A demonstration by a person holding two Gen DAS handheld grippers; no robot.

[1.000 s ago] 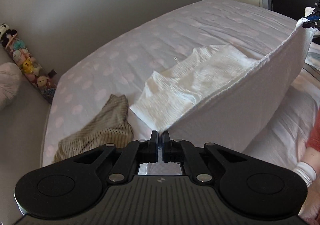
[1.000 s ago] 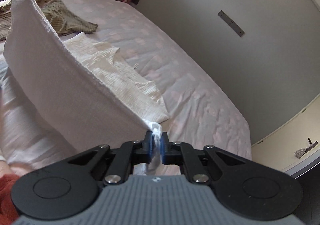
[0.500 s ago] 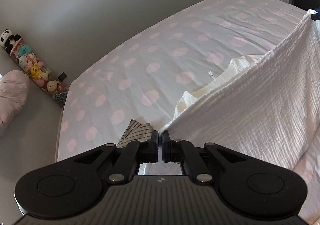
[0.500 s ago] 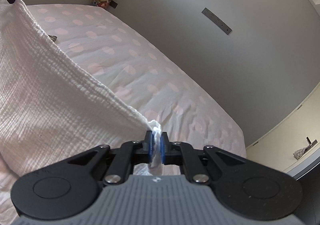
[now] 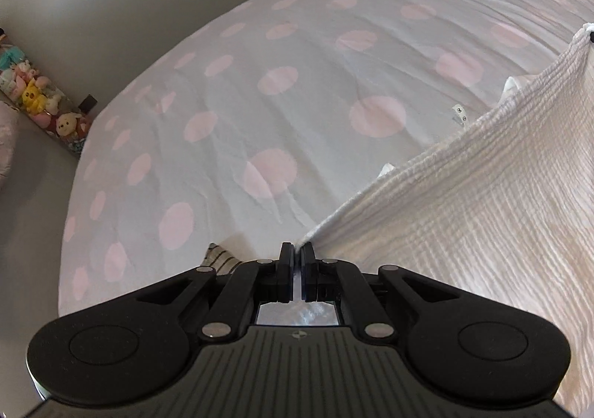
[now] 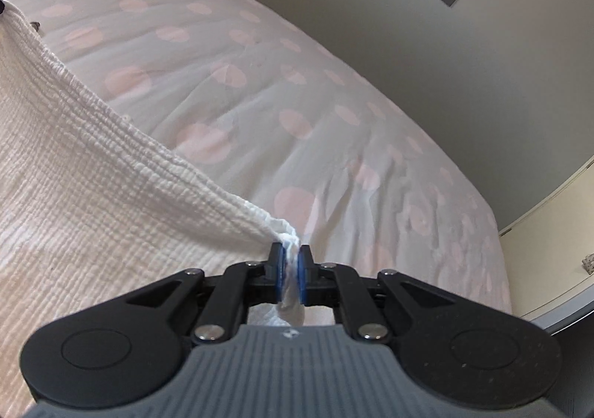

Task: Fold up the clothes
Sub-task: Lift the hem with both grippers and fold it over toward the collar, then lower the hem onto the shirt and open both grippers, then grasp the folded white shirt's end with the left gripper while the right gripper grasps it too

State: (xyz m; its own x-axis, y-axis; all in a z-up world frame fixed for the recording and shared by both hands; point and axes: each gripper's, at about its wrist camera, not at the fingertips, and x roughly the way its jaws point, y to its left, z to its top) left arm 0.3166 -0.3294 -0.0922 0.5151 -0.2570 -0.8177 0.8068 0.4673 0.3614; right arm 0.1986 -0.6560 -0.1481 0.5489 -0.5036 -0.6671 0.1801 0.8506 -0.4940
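Note:
A white crinkled garment [image 5: 482,217] hangs stretched between both grippers, low over the bed. My left gripper [image 5: 297,251] is shut on one corner of it, the cloth running off to the right. My right gripper [image 6: 290,252] is shut on the other corner, a bunch of white fabric [image 6: 287,236] pinched between its blue pads, the garment [image 6: 74,165] spreading to the left. The far corner, where the other gripper holds it, shows at the edge of each view. A white tag [image 5: 459,114] peeks out behind the taut edge.
The bed has a pale cover with pink dots [image 5: 282,91]. A striped cloth [image 5: 219,260] peeks out just left of my left gripper. Plush toys [image 5: 41,98] line the grey wall beside the bed. A cream door [image 6: 557,225] stands at the right.
Both grippers have carried the white garment forward and down over the bed. Its lower half and the striped cloth are now mostly covered, and the bedcover looks much closer.

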